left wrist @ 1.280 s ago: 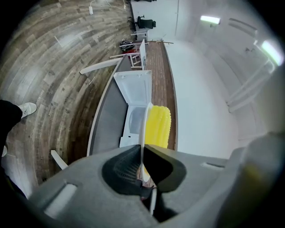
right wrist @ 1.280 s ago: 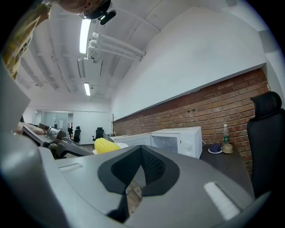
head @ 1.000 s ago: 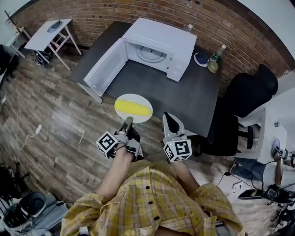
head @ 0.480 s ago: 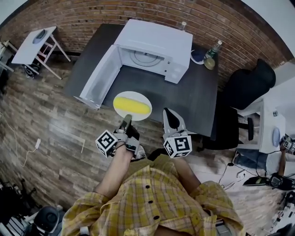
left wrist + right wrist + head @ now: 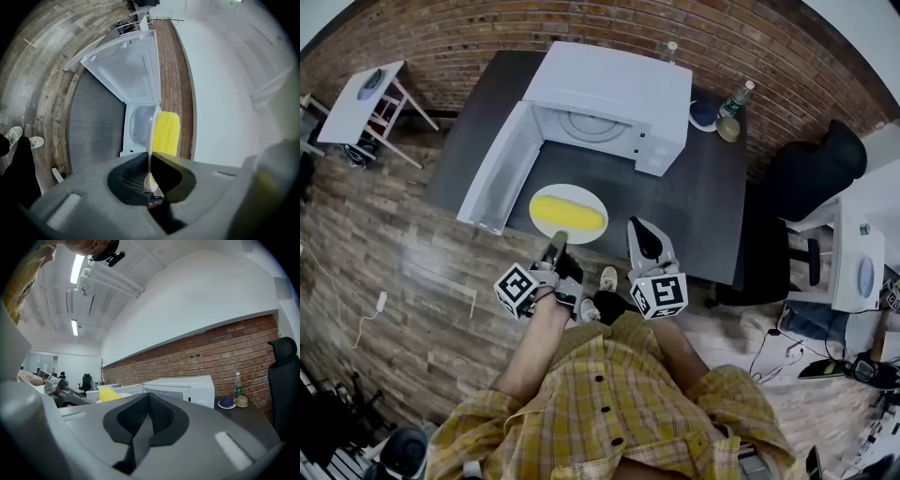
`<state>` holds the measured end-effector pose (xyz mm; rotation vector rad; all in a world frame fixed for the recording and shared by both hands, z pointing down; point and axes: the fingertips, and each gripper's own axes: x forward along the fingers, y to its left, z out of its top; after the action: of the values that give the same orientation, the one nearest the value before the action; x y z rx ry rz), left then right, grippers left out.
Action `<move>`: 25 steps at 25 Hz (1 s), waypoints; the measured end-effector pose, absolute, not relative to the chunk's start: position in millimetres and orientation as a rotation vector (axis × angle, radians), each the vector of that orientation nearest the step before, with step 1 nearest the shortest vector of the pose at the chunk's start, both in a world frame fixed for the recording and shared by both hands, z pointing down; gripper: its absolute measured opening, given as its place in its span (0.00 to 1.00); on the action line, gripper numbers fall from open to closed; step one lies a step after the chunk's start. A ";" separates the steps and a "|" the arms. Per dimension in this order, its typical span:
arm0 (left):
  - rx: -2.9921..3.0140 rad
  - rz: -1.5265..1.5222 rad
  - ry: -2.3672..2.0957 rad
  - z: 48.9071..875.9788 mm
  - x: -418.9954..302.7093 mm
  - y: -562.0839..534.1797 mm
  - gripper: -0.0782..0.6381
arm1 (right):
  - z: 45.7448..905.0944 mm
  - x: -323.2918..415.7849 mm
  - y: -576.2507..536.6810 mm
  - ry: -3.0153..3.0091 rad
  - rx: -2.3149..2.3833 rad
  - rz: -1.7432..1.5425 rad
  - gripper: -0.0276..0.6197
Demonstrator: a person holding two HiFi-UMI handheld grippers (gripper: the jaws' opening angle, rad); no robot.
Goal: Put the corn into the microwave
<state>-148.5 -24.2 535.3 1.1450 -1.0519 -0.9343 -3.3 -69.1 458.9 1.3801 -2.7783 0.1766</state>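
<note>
One yellow corn cob lies on round white plate. Rim pinched by left gripper; right gripper pressed together, empty.

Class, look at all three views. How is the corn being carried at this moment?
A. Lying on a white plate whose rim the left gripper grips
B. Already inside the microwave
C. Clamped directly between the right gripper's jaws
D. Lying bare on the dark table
A: the corn lies on the white plate, and the left gripper has its jaws closed on the plate's near rim, in front of the open microwave.
</note>
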 end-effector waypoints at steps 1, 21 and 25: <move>1.141 -0.942 -1.049 536.4 -148.5 -30.8 0.13 | 460.3 -2.9 -75.9 -2.780 1.384 0.183 0.05; 1.105 -0.993 -1.024 558.3 -145.1 -131.9 0.13 | 478.9 5.1 -167.4 -2.797 1.335 0.210 0.05; 1.107 -0.973 -1.012 564.2 -147.2 -149.3 0.13 | 482.9 1.5 -177.7 -2.775 1.360 0.217 0.05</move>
<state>-147.2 -149.3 564.2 1.1067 -1.0120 -0.9730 1.5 -177.7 482.9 1.3595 -2.7751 0.2168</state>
